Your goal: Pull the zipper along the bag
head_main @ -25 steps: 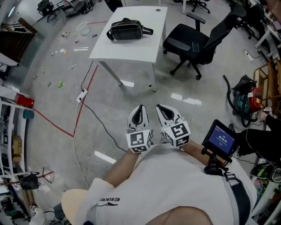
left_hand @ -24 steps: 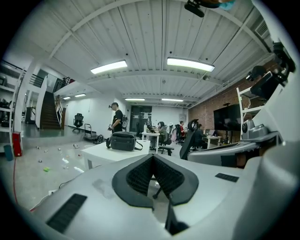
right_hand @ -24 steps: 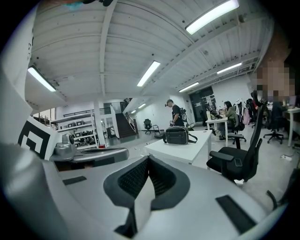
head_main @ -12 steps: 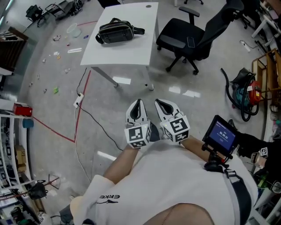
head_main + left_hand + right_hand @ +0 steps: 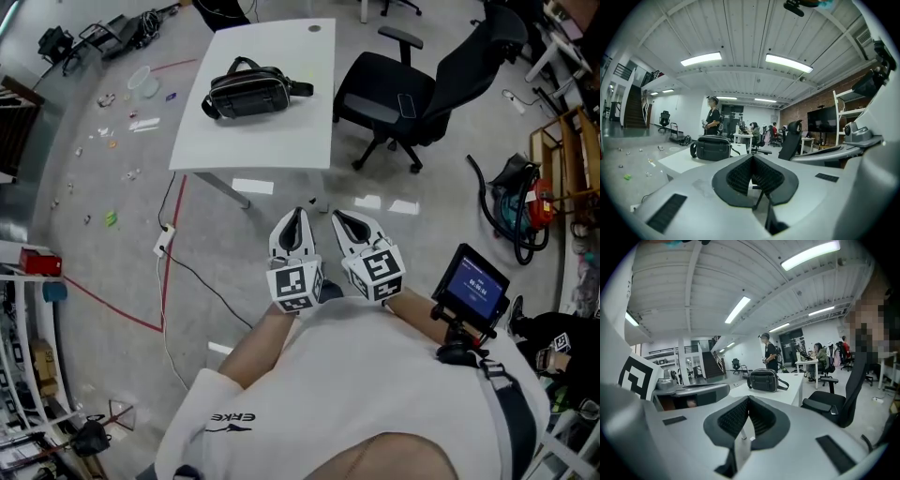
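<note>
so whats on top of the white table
On the white rectangular table lies a black bag with a strap, plus a small dark round spot near the far edge. The bag hides the tabletop under it; its zipper is too small to see.

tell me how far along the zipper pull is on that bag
Nothing looks done yet. The black bag lies untouched on the white table, its zipper too small to read. In hand: nothing; the left gripper and right gripper sit by the person's chest, jaws together, empty, short of the table. Left: reach the bag, grip the zipper pull, draw it along.
</note>
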Demonstrator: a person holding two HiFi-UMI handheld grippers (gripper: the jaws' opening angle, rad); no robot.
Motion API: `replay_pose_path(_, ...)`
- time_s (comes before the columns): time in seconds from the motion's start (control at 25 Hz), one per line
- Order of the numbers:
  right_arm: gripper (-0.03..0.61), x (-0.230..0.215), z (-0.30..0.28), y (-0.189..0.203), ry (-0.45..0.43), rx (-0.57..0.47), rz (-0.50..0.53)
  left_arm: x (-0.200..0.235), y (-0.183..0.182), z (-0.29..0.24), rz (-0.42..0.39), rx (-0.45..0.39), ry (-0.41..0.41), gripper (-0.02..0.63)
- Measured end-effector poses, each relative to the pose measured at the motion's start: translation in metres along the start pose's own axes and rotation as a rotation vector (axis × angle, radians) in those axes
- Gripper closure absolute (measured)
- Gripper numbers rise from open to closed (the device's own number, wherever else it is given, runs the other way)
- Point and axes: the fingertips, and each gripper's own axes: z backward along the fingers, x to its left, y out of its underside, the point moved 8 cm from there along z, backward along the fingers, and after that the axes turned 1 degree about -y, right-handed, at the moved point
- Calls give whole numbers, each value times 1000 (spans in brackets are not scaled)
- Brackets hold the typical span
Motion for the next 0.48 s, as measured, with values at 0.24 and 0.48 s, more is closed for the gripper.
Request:
replay_pose_path(0.24, 574, 5, -48, -17, 47, -8, 3, 41, -9, -34, -10, -3, 51, 612)
replay_pose_path(0.48, 574, -1, -84, -22, 72, 9, 1, 63, -9, -63, -25, 15, 91, 612)
